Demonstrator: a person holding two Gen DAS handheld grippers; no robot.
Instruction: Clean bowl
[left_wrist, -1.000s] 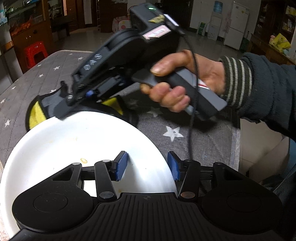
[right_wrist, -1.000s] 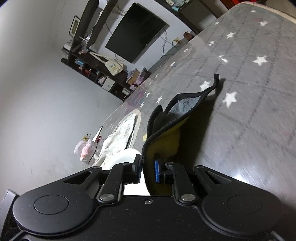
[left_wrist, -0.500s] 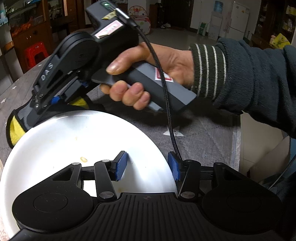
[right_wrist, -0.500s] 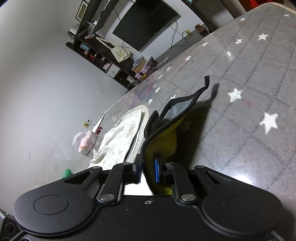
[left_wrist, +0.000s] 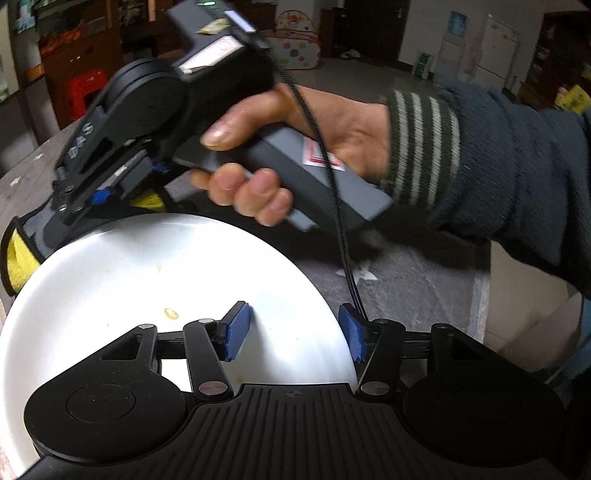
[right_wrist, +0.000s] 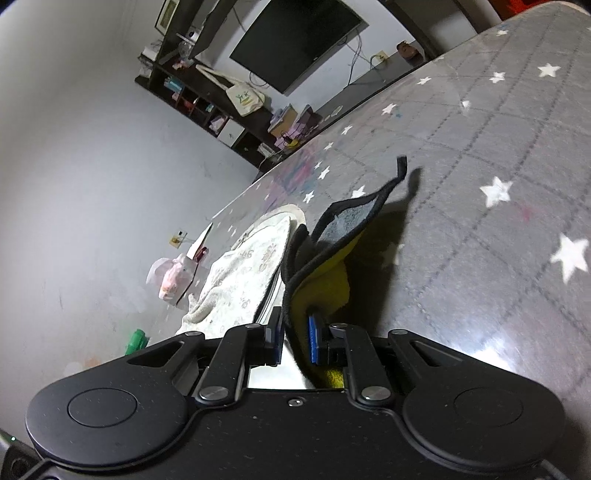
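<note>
A grey, star-patterned table (right_wrist: 517, 155) stretches away under both my cameras, its surface glossy with reflected light. On it, filling my left wrist view, sits the white bowl (left_wrist: 155, 280), its near rim passing between the blue pads of my left gripper (left_wrist: 293, 332); those jaws are opening, and the pads do not seem to press on the rim, though the glare makes contact hard to judge. Beyond the bowl's far edge, a hand (left_wrist: 295, 155) in a dark sleeve (left_wrist: 498, 166) with striped cuff grips the handle of my right gripper (right_wrist: 295, 339), whose jaws are pinched nearly closed on a folded cloth (right_wrist: 332, 258), yellow on one face, grey on the other, edged in black. The cloth sticks up from those jaws, and its yellow side shows just behind the bowl's far left rim. A small yellowish speck (left_wrist: 171, 314) lies on the bowl's inside, near my left finger.
</note>
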